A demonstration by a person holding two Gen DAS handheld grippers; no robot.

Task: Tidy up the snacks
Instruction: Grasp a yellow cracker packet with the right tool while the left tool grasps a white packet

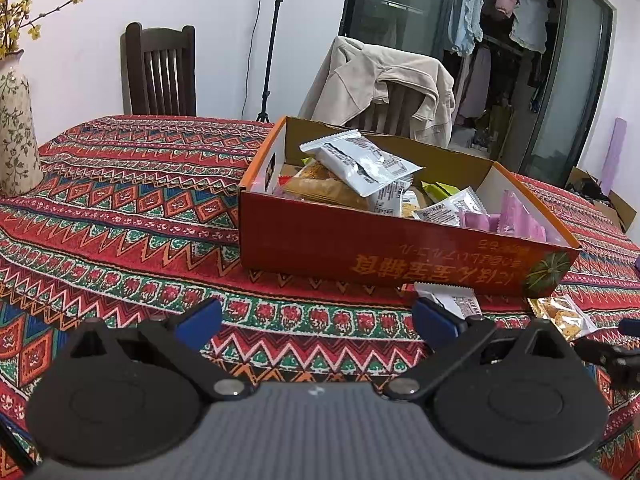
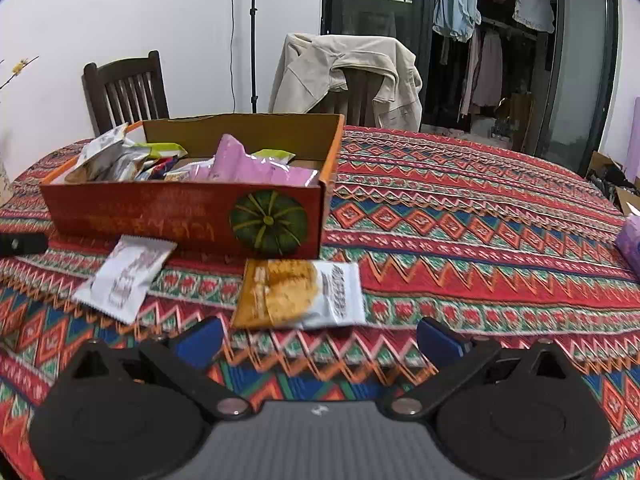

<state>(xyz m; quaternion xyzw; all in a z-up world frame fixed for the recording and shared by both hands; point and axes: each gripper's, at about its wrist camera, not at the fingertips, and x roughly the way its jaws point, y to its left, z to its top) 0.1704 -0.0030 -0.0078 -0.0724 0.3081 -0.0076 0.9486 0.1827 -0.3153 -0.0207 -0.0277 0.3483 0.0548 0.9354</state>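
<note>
From the left wrist we see our left claw (image 1: 316,320) spread wide and empty above the desk (image 1: 120,208). The box (image 1: 384,256) sits just beyond, full of snacks, a white packet (image 1: 460,300) near its front wall.

From the right wrist our right claw (image 2: 320,340) gapes empty too. A cracker pack (image 2: 298,294) lies just ahead, the white packet (image 2: 126,278) left of it, both before the box (image 2: 180,220).

Patterned tablecloth (image 1: 120,200), floral vase (image 1: 16,128), wooden chair (image 1: 160,72), draped beige jacket (image 2: 344,76)
</note>
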